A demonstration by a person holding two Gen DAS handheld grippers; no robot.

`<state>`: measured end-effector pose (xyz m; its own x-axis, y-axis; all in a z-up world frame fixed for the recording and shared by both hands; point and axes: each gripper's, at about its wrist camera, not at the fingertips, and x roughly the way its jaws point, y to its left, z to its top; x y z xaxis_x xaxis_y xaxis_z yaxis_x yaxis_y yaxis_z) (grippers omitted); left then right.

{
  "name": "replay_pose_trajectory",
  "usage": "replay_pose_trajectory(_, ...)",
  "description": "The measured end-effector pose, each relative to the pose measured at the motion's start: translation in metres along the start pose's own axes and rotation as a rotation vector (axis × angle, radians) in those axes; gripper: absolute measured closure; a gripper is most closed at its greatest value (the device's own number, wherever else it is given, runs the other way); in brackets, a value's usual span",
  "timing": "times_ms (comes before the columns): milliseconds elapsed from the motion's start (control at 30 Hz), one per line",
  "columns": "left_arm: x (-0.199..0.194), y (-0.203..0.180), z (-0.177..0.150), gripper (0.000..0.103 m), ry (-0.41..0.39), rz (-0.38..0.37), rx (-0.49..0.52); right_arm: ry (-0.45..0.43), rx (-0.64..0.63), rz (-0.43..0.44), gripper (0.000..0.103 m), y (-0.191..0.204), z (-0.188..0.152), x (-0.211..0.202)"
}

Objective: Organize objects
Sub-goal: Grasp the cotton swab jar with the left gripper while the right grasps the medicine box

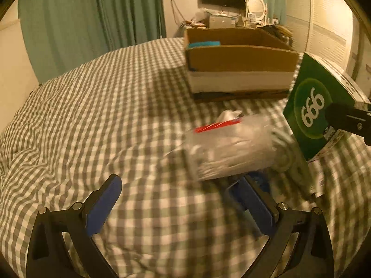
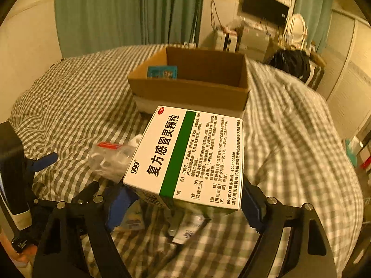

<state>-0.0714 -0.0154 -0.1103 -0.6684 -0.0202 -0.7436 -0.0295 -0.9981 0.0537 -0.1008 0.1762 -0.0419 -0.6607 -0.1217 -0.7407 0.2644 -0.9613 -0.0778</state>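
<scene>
— Gripping the medicine box [image 2: 185, 159] at lower centre, the right gripper [image 2: 185, 205] is seen with its jaws closed on both sides of it.

— And the left gripper [image 1: 178, 203]?

— Its jaws are spread wide, nothing held; a clear plastic bag [image 1: 229, 148] is seen just beyond them on the checked bed [image 1: 104, 106], the cardboard box [image 1: 241, 60] at upper right.

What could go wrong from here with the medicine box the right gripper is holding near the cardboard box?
The right gripper grips the medicine box only at its near end, so it may tilt or slip before reaching the cardboard box. The clear plastic bag lies right beside it and could get dragged along. Small packets lie under the held box on the soft checked bedspread, easy to snag when lowering.
</scene>
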Motion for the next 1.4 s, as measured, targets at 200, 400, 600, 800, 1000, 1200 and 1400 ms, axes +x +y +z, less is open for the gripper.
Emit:
replay_pose_trajectory(200, 0.004, -0.018, 0.014, 0.000, -0.001, -0.083, -0.027, -0.045, 0.010, -0.023, 0.021, -0.017, -0.003, -0.002)
replay_pose_trajectory(400, 0.024, -0.035, 0.025, 0.000, 0.005, -0.092, 0.019, -0.038, 0.033, -0.014, 0.021, -0.034, -0.009, 0.008)
replay_pose_trajectory(600, 0.042, -0.032, 0.025, 0.000, -0.006, -0.112, -0.018, -0.057, 0.034, 0.000, 0.021, -0.043, -0.009, 0.008)
replay_pose_trajectory(800, 0.051, -0.037, 0.026, 0.000, 0.003, -0.090, 0.039, -0.052, 0.038, 0.003, 0.021, -0.046, -0.013, 0.009)
replay_pose_trajectory(1000, 0.041, -0.027, 0.027, 0.007, 0.012, -0.120, 0.001, -0.067, 0.031, 0.000, 0.021, -0.042, -0.012, 0.000)
replay_pose_trajectory(1200, 0.016, -0.024, 0.025, 0.009, -0.010, -0.124, -0.008, -0.092, 0.015, -0.025, 0.021, -0.036, -0.011, -0.016)
replay_pose_trajectory(1400, -0.017, -0.014, 0.035, 0.010, -0.023, -0.119, -0.030, -0.127, -0.017, -0.038, 0.021, -0.026, -0.007, -0.037)
